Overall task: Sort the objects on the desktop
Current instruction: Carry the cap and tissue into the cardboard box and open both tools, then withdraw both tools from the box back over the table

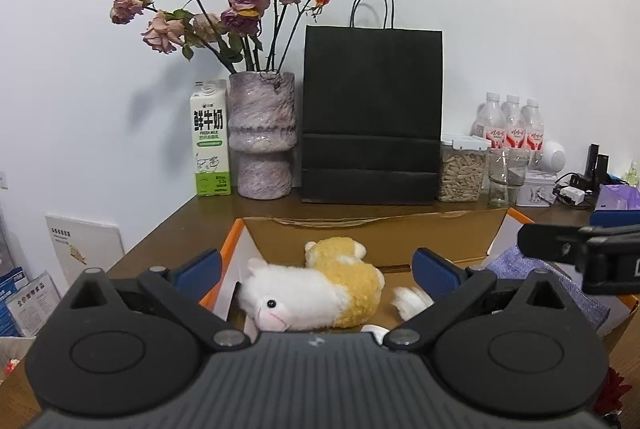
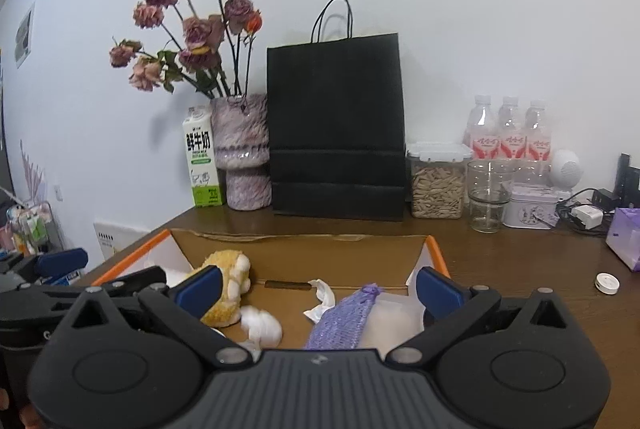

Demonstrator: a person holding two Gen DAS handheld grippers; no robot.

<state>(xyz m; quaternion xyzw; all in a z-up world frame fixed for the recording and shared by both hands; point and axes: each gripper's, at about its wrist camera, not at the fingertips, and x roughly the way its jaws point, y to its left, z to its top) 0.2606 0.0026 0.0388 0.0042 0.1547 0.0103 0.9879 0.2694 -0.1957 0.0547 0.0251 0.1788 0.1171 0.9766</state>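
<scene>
An open cardboard box (image 1: 372, 229) with orange-edged flaps sits on the wooden desk in front of both grippers. A white and yellow plush toy (image 1: 320, 289) lies inside it at the left. My left gripper (image 1: 316, 269) hangs over the toy, jaws wide open, pads clear of it. A purple knitted pouch (image 2: 344, 321) and a crumpled white tissue (image 2: 322, 299) lie in the box's right half. My right gripper (image 2: 318, 291) is open above the pouch with nothing pressed between its pads. The plush toy (image 2: 230, 285) shows at the left in the right wrist view.
Along the wall stand a milk carton (image 1: 211, 141), a vase of dried roses (image 1: 263, 137), a black paper bag (image 1: 372, 117), a jar of seeds (image 1: 462, 169), a glass (image 1: 506, 177), three water bottles (image 1: 514, 125) and a tin. A small white disc (image 2: 607, 283) lies at right.
</scene>
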